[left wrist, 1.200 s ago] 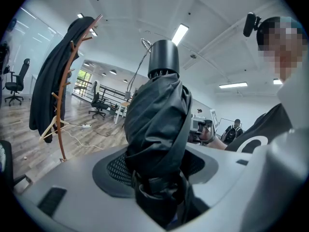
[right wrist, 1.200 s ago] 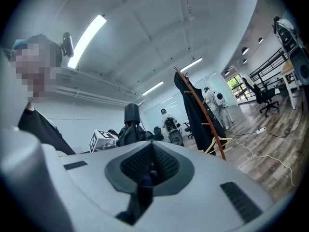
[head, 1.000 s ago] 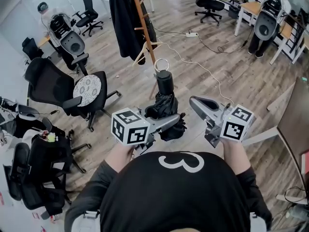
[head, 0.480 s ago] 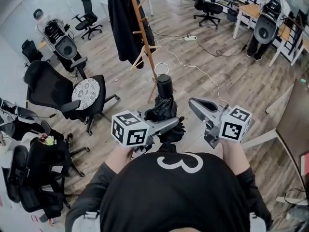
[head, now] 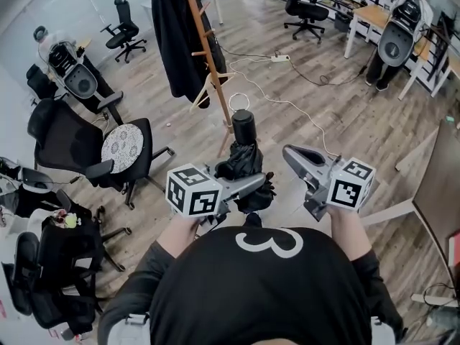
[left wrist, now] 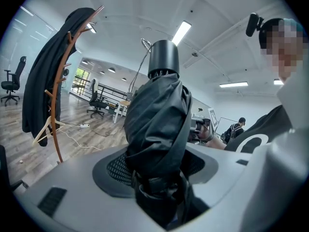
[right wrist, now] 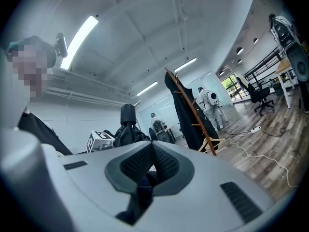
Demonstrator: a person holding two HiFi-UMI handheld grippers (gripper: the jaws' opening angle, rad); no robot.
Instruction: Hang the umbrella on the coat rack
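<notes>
Left gripper [head: 257,181] is clamped on the folded black umbrella [head: 244,155], which I see upright with its handle cap on top. Right gripper [right wrist: 150,153] has jaws together, nothing in them. Coat rack [head: 210,63] with a dark coat [head: 176,34] stands just beyond. Only writing I can read: a white "3" [head: 269,241] on the person's shirt.

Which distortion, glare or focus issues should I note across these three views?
Head view: heavy fisheye bending, evenly lit, sharp. Left gripper view: dark round vignette, umbrella sharp, ceiling strip light glaring mildly. Right gripper view: same vignette, coat rack clear, a mosaic patch at upper left.
</notes>
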